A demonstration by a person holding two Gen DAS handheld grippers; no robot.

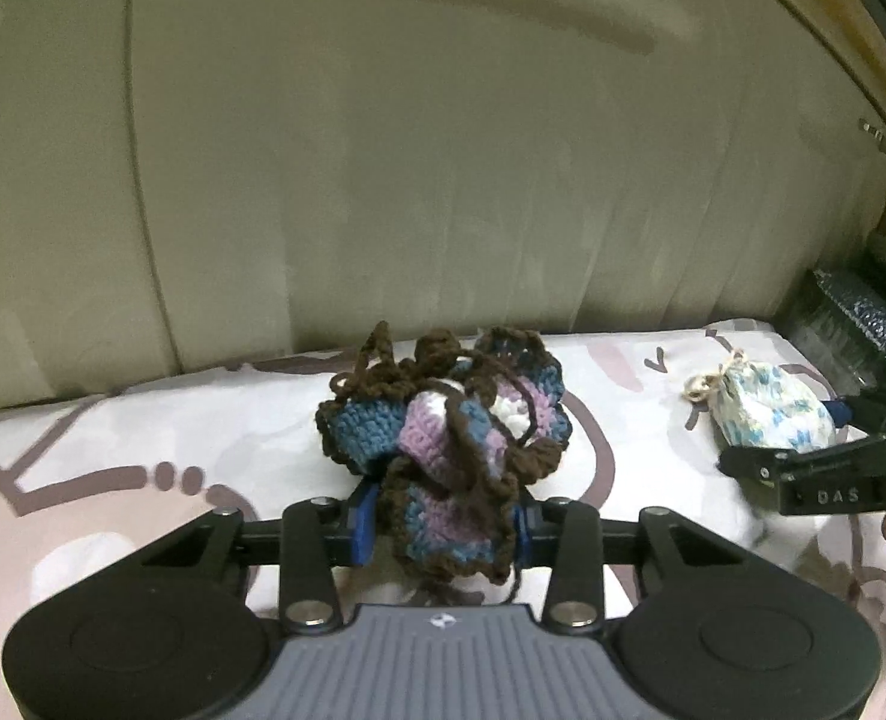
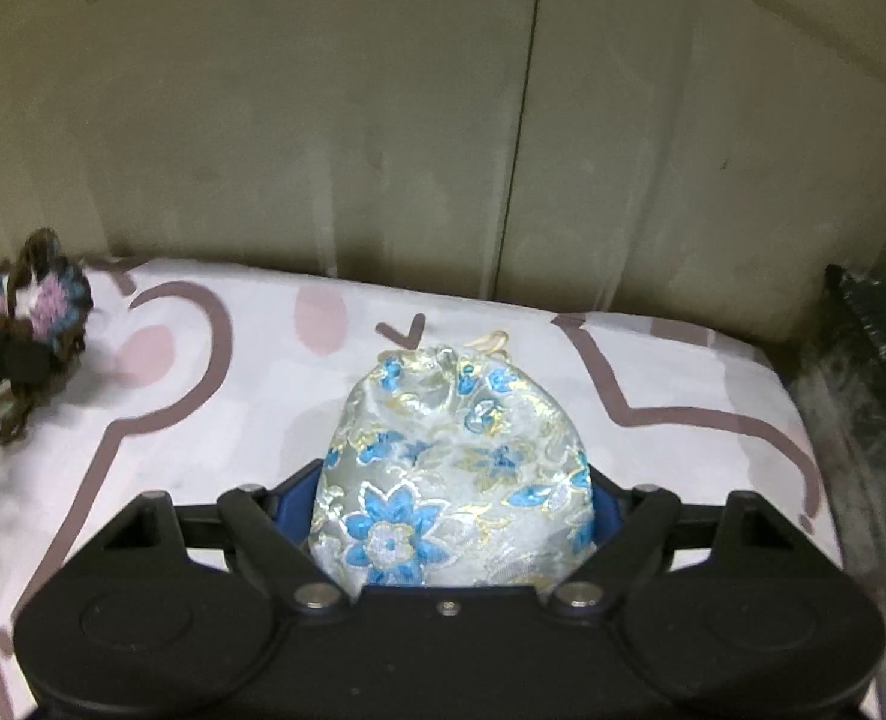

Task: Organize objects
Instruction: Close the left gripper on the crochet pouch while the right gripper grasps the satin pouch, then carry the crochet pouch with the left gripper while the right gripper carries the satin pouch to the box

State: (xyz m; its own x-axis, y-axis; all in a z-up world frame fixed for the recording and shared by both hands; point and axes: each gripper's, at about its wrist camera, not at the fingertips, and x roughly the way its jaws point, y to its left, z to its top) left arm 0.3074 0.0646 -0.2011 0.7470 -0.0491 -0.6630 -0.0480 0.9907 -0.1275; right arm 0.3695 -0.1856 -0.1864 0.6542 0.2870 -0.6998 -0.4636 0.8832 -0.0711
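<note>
My left gripper (image 1: 443, 525) is shut on a crocheted pouch (image 1: 443, 438) of blue, purple and white yarn with a brown edge and drawstring. The pouch is bunched over the white patterned bedding (image 1: 143, 468). My right gripper (image 2: 451, 498) is shut on a silver brocade drawstring pouch (image 2: 448, 456) with blue flowers, its tied neck pointing away. In the left wrist view the silver pouch (image 1: 766, 408) and the right gripper (image 1: 814, 450) lie at the far right. In the right wrist view the crocheted pouch (image 2: 29, 306) is at the far left.
A beige wall or headboard (image 1: 443, 180) rises right behind the bedding. At the right end of the bedding a dark, shiny foil-like object (image 2: 874, 336) stands in a gap. The bedding (image 2: 203, 396) carries brown outlines and pink spots.
</note>
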